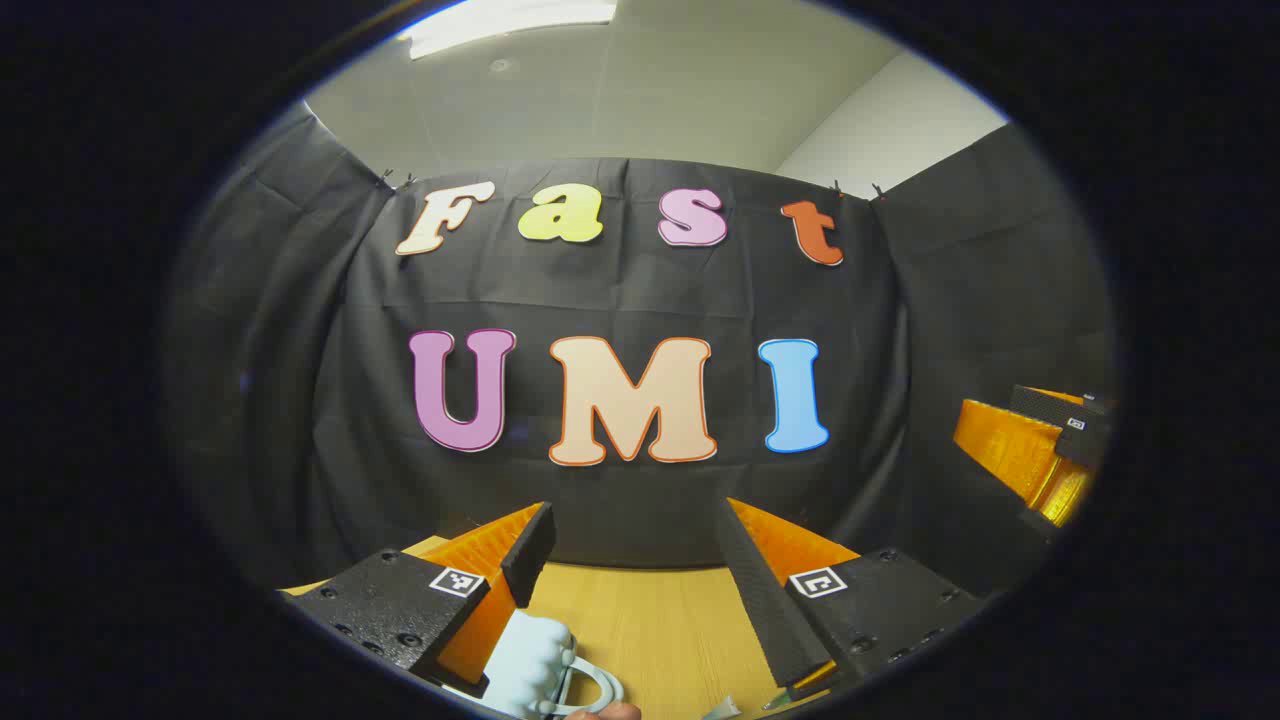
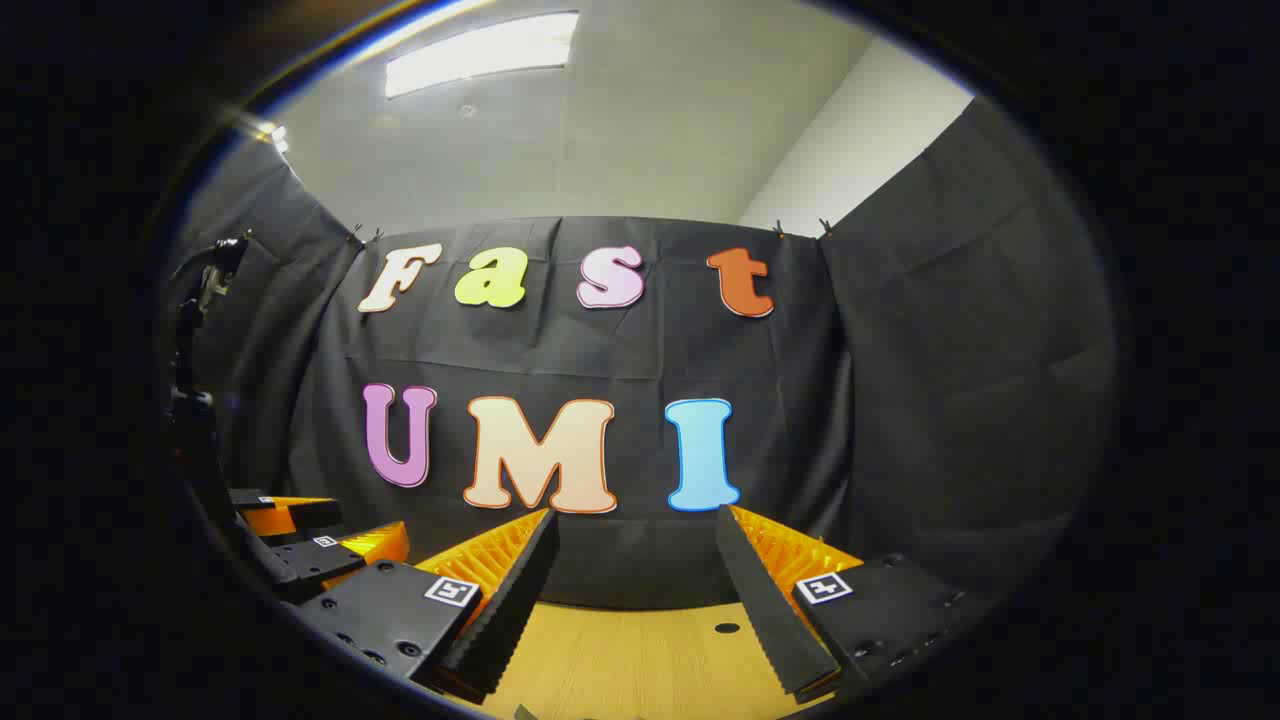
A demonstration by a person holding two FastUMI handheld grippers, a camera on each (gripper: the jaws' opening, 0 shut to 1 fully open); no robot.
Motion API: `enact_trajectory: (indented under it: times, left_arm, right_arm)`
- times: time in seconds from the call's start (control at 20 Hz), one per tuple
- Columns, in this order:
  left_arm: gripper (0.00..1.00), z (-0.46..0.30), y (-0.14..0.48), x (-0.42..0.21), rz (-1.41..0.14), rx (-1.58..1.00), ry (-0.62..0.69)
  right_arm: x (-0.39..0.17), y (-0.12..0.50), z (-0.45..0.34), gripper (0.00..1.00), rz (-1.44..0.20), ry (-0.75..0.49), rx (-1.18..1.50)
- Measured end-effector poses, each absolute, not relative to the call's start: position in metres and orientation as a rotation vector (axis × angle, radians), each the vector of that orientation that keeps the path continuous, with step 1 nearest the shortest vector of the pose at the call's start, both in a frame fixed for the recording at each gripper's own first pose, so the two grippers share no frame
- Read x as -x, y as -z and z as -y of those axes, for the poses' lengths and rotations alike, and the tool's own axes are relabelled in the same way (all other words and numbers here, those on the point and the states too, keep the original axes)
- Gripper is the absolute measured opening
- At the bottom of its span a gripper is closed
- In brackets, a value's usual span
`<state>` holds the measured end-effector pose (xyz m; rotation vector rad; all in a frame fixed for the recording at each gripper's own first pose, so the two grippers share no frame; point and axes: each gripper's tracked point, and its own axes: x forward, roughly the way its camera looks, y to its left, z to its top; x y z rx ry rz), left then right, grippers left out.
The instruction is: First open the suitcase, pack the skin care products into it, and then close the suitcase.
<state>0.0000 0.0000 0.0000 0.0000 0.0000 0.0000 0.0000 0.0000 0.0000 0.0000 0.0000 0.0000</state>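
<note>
At the bottom edge of your left gripper view, a pale blue ribbed item with a loop handle (image 1: 545, 668) lies on the wooden table (image 1: 650, 620); it may be part of the suitcase or one of the skin care products, but so little of it shows at the rim that you cannot tell which. It sits just inside your left gripper's (image 1: 640, 545) left finger, seemingly touching it, while the right finger stands well apart from it, so the jaws are spread wide and clamp nothing. A fingertip (image 1: 600, 711) peeks in just below the pale item.

Between those fingers bare tabletop runs forward to its far edge, where the black cloth wall (image 1: 620, 290) hangs. At the right rim of this view you see the other gripper (image 1: 1040, 450), held higher.

In your right gripper view, the right gripper (image 2: 635, 560) is also wide apart and holds nothing, with bare table (image 2: 620, 660) and a small dark hole (image 2: 727, 628) between its fingers. The left gripper (image 2: 300, 540) shows low at the left rim, near the side cloth
</note>
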Motion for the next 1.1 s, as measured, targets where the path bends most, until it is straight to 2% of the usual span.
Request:
enact_trajectory:
  times: [0.5, 0.7, 0.85, 1.0, 1.1]
  left_arm:
    - [0.94, -0.002, 0.013, 0.005, -0.039, -0.004, -0.023]
    - [0.93, -0.007, 0.067, 0.010, -0.203, -0.024, -0.060]
    - [0.95, -0.019, 0.106, 0.023, -0.324, -0.035, -0.114]
    - [0.95, -0.022, 0.139, 0.026, -0.414, -0.012, -0.121]
    - [0.95, -0.018, 0.166, 0.025, -0.482, -0.023, -0.079]
  right_arm:
    - [0.001, 0.009, -0.012, 0.99, -0.017, -0.077, 0.026]
    - [0.003, 0.033, -0.001, 0.99, -0.068, -0.134, 0.027]
    - [0.005, 0.056, 0.006, 0.99, -0.123, -0.185, -0.012]
    - [0.003, 0.072, 0.022, 0.99, -0.172, -0.168, -0.015]
    - [0.001, 0.072, 0.029, 0.99, -0.159, -0.125, -0.021]
